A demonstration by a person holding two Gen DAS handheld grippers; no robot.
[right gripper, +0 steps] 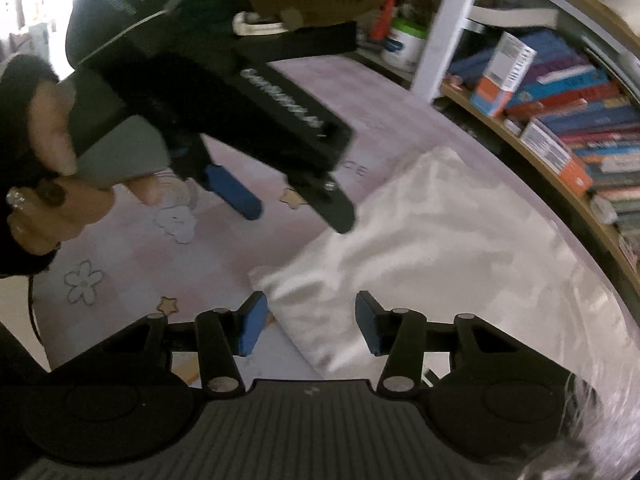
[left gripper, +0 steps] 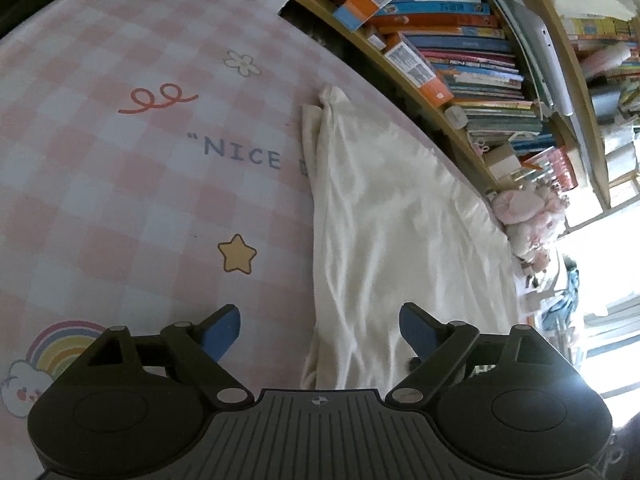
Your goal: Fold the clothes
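A white garment (left gripper: 392, 236) lies spread on a pink checked bed sheet (left gripper: 120, 184), along its right side near a bookshelf. My left gripper (left gripper: 320, 332) is open and empty, hovering over the garment's near left edge. In the right wrist view the same garment (right gripper: 452, 248) shows blurred, with one corner (right gripper: 272, 280) near me. My right gripper (right gripper: 310, 326) is open and empty just above that corner. The left gripper (right gripper: 296, 212), held in a hand, shows at the upper left of that view, above the garment's edge, jaws apart.
A curved wooden bookshelf (left gripper: 472, 60) packed with books runs along the bed's right side. Pink plush toys (left gripper: 528, 216) sit at its end. A white bed post (right gripper: 448, 28) and jars (right gripper: 404, 44) stand at the far end.
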